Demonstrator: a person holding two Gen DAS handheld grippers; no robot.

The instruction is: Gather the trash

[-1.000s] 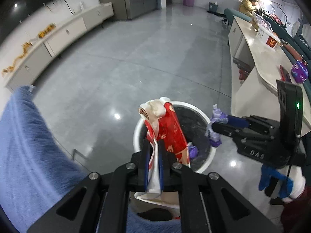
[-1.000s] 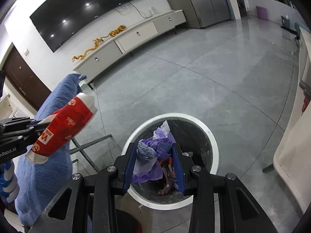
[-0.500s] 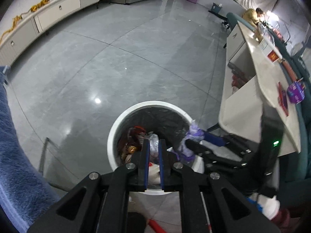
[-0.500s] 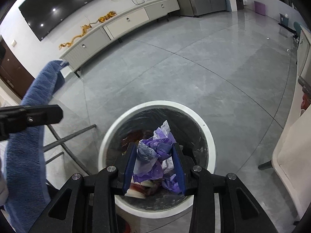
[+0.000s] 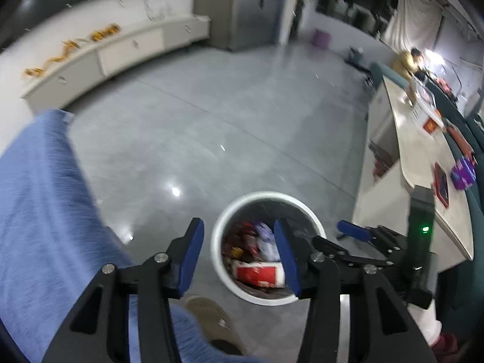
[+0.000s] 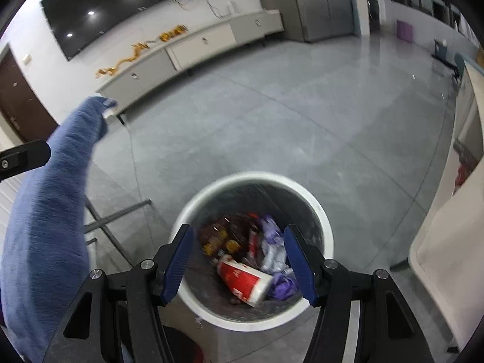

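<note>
Nearest in the right wrist view, the right gripper (image 6: 239,260) hangs with its blue-padded jaws spread wide and nothing between them, directly over the round white plastic trash bin with a dark liner (image 6: 317,208); that placement suits a drop straight down into the opening. The left gripper (image 5: 239,255) is likewise released and empty, its jaws parted above the same bin (image 5: 224,220), with the right tool's black body at about three o'clock in the left wrist view. The trash lies inside the bin: a crumpled red-and-white paper wrapper (image 6: 243,279) on top toward six o'clock, a wad of purple plastic film (image 6: 276,252) beside it at about four o'clock, and darker brown and orange snack packets (image 6: 219,237) toward ten o'clock. At nine o'clock a blue fabric-covered seat back (image 6: 45,211) stands near the bin. Beyond it stretches the glossy grey tiled floor (image 6: 272,115). Farther off, at eleven o'clock, a long white low cabinet (image 6: 193,51) runs along the wall. The left wrist view is blurred.
</note>
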